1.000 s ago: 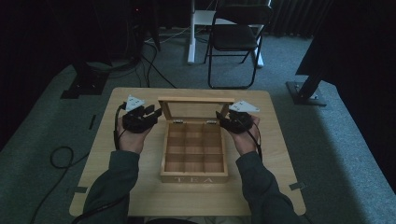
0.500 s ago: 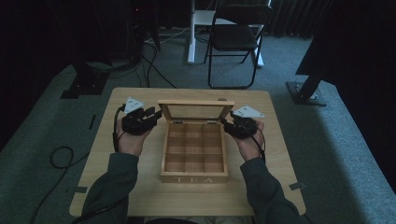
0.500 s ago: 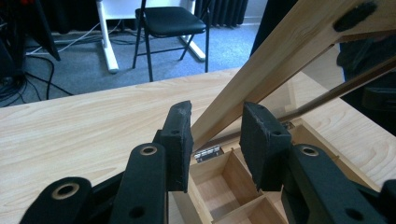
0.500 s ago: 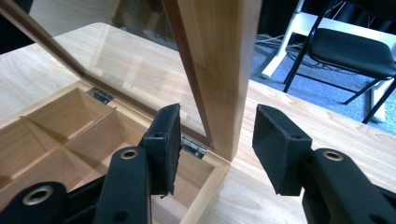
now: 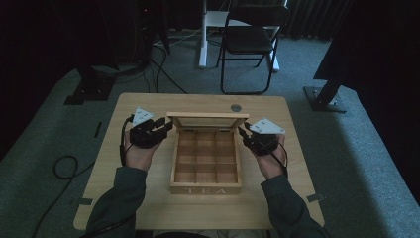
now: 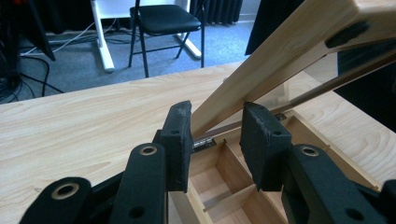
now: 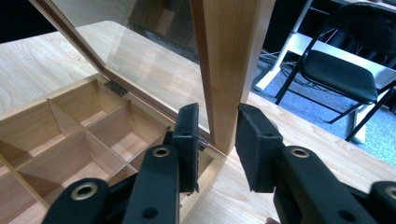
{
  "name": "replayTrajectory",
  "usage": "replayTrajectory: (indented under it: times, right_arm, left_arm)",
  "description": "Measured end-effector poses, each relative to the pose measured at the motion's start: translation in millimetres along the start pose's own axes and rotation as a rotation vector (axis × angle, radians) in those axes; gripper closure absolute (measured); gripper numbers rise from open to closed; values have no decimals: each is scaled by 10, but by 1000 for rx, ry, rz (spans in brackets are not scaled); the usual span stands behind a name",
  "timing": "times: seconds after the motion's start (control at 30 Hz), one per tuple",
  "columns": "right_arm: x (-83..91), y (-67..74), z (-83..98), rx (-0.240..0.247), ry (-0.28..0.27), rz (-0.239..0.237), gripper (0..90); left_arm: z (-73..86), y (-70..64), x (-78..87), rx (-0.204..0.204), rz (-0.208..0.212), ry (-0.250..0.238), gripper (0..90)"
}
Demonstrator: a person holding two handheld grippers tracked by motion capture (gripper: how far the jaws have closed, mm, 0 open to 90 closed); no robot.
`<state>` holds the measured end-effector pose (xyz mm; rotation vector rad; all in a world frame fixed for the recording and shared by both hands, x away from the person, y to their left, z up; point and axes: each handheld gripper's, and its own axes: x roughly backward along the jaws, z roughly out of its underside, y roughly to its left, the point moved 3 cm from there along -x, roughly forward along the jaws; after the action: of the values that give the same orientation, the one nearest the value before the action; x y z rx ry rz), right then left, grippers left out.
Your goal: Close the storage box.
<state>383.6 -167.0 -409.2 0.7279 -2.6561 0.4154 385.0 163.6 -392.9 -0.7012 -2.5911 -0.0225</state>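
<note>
Right now we hold the raised lid (image 5: 208, 120) of the tea box (image 5: 206, 189), which sits mid-counter (image 5: 148, 208) just ahead of us. Our left gripper (image 6: 215, 135) pinches the lid's left side rail, its jaws pressed on the wood. Our right gripper (image 7: 217, 135) has just been closing on the right rail; a sliver of gap seems to remain, so that hold looks unsure. Should one side slip, the lid could twist on its hinges (image 7: 116, 87) behind the compartments, or drop onto the box and crack its glass pane (image 7: 140, 51). Uneven pulling might also drag the box toward the coin-like disc (image 5: 236, 107) beyond the lid.
</note>
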Motion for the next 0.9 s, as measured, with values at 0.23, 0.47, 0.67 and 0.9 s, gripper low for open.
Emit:
replayTrajectory:
  times: [0.23, 0.47, 0.67, 0.9]
  right_arm:
    - [95, 19, -20, -12, -26, 17, 719]
    - [113, 40, 16, 0, -26, 31, 771]
    - [136, 49, 34, -6, -31, 22, 789]
    - [148, 70, 77, -5, -26, 13, 783]
  left_arm:
    - [62, 2, -2, 1, 3, 9, 633]
    - [112, -9, 15, -13, 3, 24, 626]
    - [127, -24, 75, -16, 0, 19, 603]
    - [113, -108, 193, -38, 17, 5, 558]
